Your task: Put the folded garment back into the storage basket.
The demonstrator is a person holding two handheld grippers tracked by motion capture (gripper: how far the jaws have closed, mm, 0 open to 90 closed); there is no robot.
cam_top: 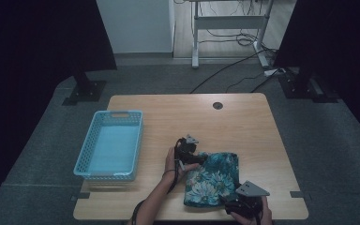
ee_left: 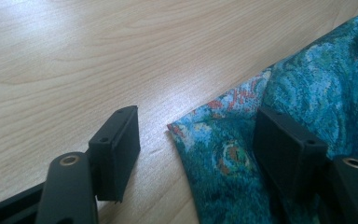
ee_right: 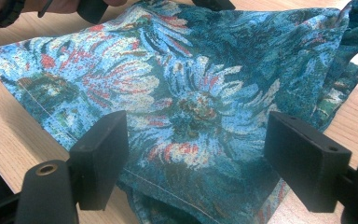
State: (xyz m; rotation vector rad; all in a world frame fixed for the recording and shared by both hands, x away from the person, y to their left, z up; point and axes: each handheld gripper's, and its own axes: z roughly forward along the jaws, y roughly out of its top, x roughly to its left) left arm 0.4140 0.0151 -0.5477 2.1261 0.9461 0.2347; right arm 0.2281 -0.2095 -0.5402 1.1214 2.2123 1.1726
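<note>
No brand, label or writing readable anywhere on the things in view.

Folded cloth (cam_top: pixel 213 180), teal with a blue, white and red flower print, lies flat on the wooden table (cam_top: pixel 243 126), toward the near edge and right of centre. Its near edge sits close to the table's near edge.

Left gripper (cam_top: pixel 183 161) at the cloth's far left corner, held by the left hand (cam_top: pixel 173 164). Jaws apart: in the left gripper view (ee_left: pixel 200 140) one jaw stands over bare wood, the other over the cloth, the pointed corner between them (pads not pressing on it).

Right gripper (cam_top: pixel 232 199) at the cloth's near right corner. In the right gripper view (ee_right: pixel 198 156) its jaws stand wide over the print, a stitched hem running below them; nothing clamped.

Light blue basket (cam_top: pixel 86 154) on the left side of the table, well apart from the cloth, with open wood between.

Open room: far half of the table bare except a round cable hole (cam_top: pixel 218 105); a strip of wood to the right of the cloth.
</note>
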